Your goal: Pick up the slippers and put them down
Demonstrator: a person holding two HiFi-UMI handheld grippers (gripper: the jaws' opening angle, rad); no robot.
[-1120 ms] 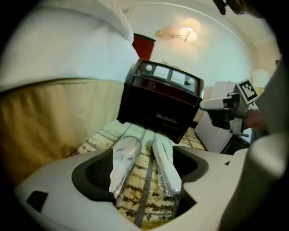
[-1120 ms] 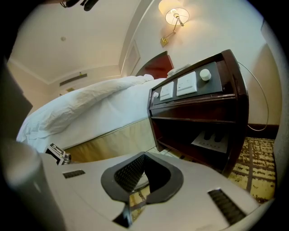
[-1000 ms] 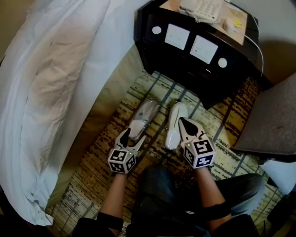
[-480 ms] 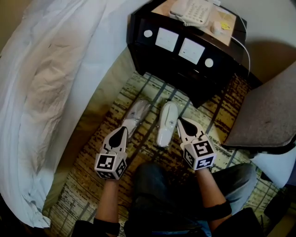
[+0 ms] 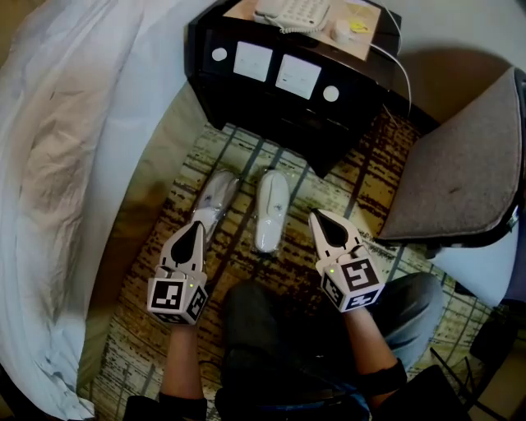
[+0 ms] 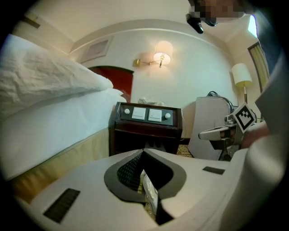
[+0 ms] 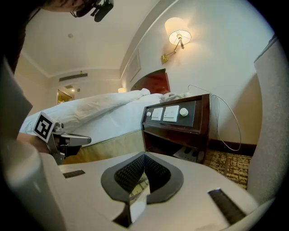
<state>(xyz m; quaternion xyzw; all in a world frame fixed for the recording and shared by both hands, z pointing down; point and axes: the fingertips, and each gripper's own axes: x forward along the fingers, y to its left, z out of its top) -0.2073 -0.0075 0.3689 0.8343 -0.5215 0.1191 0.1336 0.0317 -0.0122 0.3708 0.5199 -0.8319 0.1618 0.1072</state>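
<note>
bed [image 5: 74, 164] left, nightstand [image 5: 279, 99] ahead, chair [image 5: 460, 164] right, slippers [image 5: 271, 210] on carpet [image 5: 345, 197] between

You were in a hotel bedroom. Left of your left gripper [image 5: 196, 225] ran a bed [image 5: 74, 148] made up in white linen. Ahead of both grippers stood a dark nightstand [image 5: 271, 117] with a built-in switch panel [image 5: 275, 69] and a telephone [image 5: 292, 10] on top, a lit wall lamp [image 6: 163, 50] above it. Right of your right gripper [image 5: 318, 217] sat a grey upholstered chair [image 5: 460, 164] on patterned carpet [image 5: 362, 174].
</note>
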